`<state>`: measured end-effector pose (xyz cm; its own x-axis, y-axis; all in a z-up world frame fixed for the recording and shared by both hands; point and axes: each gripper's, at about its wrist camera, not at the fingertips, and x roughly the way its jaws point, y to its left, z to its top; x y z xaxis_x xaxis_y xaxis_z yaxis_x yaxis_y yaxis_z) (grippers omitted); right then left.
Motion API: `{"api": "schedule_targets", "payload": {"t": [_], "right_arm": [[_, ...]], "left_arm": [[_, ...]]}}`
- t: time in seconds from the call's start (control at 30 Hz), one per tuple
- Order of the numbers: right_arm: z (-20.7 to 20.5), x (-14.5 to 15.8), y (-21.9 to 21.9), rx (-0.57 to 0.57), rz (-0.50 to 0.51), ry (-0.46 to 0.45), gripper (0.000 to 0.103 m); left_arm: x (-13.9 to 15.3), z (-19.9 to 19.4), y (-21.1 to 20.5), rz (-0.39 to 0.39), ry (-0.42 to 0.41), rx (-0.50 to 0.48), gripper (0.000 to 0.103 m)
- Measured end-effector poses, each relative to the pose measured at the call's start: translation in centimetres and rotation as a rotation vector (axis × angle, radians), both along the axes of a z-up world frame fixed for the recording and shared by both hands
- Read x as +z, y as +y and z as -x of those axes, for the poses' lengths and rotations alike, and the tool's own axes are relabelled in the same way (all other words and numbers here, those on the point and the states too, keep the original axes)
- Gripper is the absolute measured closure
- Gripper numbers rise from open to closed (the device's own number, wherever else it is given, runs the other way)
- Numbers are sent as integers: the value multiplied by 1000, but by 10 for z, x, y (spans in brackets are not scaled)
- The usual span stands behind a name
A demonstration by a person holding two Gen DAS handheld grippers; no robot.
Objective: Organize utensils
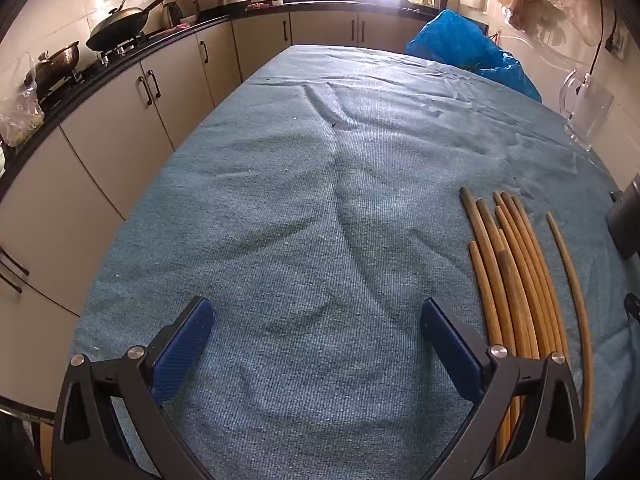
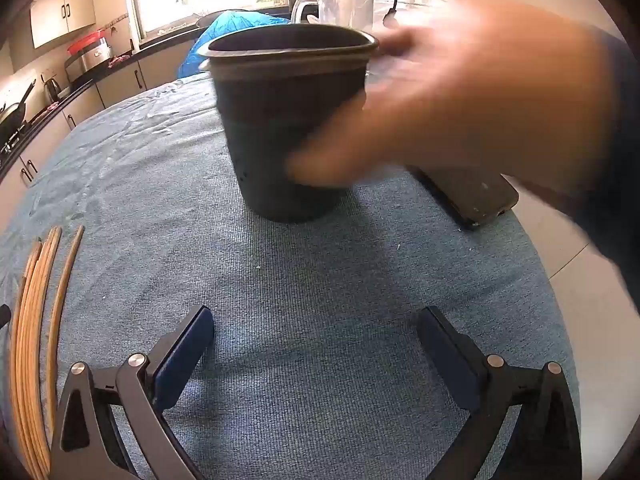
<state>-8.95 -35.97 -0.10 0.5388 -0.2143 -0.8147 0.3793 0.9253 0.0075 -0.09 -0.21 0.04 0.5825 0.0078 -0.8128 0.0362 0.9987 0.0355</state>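
Observation:
Several wooden chopsticks [image 1: 516, 276] lie side by side on the blue cloth, just right of my left gripper [image 1: 318, 320], which is open and empty. They also show at the far left of the right wrist view [image 2: 36, 320]. My right gripper [image 2: 316, 328] is open and empty above the cloth. Ahead of it stands a dark upright holder cup [image 2: 280, 128]. A blurred bare hand [image 2: 460, 96] reaches in from the right and touches the cup's side.
A dark phone [image 2: 468, 196] lies right of the cup. A clear glass jug [image 1: 586, 108] and a blue plastic bag [image 1: 468, 48] sit at the table's far right. Kitchen cabinets [image 1: 132, 120] and a counter with pans run along the left.

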Motion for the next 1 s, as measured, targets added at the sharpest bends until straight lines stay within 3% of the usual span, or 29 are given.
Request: {"api": "schedule_targets", "payload": {"t": [0.07,0.13,0.23,0.47,0.67,0.83,1.0], "right_arm": [[0,0,1,0,1,0,0],[0,1,3,0,1,0,0],[1,1,3,0,1,-6,0],[-2,-1,1,-1,-11,1,0],[0,2,8,25,-33,31,0],[38,36,38,134,-73,-83,4],[95,90,82,273,-35,-294,2]], "left_arm": [[2,4,-1,-19,-7,29,0],[13,18,1,-62,-71,79,0],[28,26,10,-39,-116,135,0],[76,70,1,-21,-212,122,0],[86,111,-5,-7,-259,100,0],[85,122,-7,-1,-271,104,0],[85,128,-11,-7,-281,101,0]]}}
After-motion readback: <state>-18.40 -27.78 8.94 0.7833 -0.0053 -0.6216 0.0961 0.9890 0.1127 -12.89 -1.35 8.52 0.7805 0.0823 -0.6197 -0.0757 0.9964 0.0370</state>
